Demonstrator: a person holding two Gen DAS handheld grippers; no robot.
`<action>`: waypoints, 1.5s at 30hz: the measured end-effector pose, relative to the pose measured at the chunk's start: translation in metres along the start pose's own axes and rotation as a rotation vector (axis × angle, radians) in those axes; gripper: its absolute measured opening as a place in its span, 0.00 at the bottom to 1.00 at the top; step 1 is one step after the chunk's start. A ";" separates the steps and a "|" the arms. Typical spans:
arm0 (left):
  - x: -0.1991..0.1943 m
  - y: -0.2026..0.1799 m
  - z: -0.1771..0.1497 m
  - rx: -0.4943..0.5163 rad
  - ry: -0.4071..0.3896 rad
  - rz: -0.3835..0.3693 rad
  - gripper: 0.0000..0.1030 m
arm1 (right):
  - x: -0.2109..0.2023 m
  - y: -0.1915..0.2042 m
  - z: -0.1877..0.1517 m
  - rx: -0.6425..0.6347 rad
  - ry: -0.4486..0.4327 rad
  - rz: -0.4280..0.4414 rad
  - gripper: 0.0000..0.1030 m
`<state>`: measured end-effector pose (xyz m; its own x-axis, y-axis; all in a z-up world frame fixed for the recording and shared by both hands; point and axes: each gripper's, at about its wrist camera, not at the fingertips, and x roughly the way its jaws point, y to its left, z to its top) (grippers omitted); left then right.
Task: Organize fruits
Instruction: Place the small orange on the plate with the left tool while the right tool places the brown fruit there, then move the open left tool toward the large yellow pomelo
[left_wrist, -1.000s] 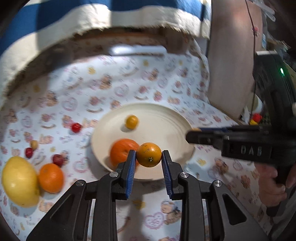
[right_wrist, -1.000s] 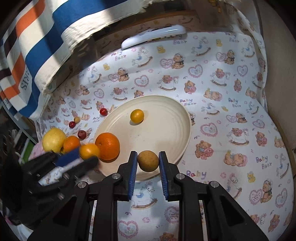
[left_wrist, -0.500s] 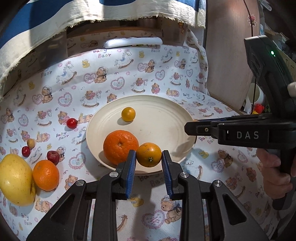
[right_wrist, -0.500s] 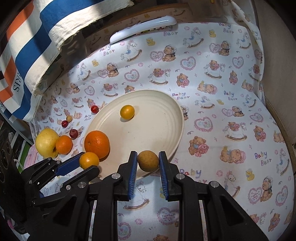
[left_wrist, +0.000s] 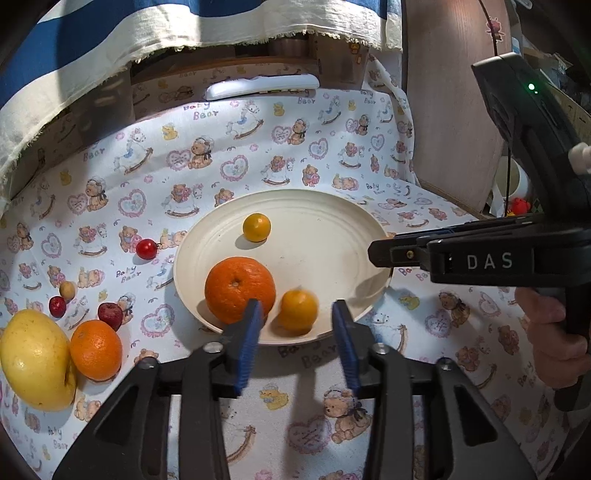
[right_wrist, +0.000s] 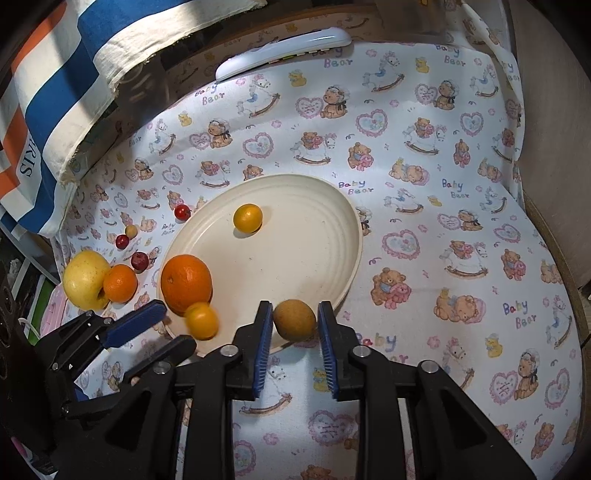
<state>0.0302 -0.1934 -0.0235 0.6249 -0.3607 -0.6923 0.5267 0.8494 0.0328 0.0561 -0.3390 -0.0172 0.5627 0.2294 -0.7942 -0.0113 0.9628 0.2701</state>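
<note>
Three citrus fruits sit on the round cream plate (left_wrist: 332, 206). My left gripper (left_wrist: 297, 328) stands wide, the blurred small orange mandarin (left_wrist: 297, 309) loose between its fingers. My right gripper (right_wrist: 294, 326) clamps a brown round fruit (right_wrist: 294, 319) above the plate's near rim.

"DAS" stood in pale letters on the black right gripper (left_wrist: 382, 253) at the right of the left wrist view. "Baby Bear" was printed again and again across the cloth (right_wrist: 424, 155). On the striped fabric (right_wrist: 48, 110) at far left, sideways letters read "RIS".
</note>
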 end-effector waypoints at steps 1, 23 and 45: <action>-0.001 0.000 0.000 0.001 -0.004 0.005 0.44 | -0.001 0.001 0.000 -0.003 -0.005 0.001 0.38; -0.074 0.041 0.015 -0.147 -0.303 0.105 0.91 | -0.067 0.010 0.002 -0.031 -0.357 0.044 0.65; -0.162 0.115 -0.007 -0.221 -0.472 0.308 0.99 | -0.077 0.023 -0.006 -0.084 -0.467 0.028 0.80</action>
<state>-0.0142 -0.0342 0.0875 0.9443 -0.1747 -0.2788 0.1805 0.9836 -0.0048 0.0080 -0.3334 0.0467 0.8722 0.1855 -0.4526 -0.0880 0.9697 0.2278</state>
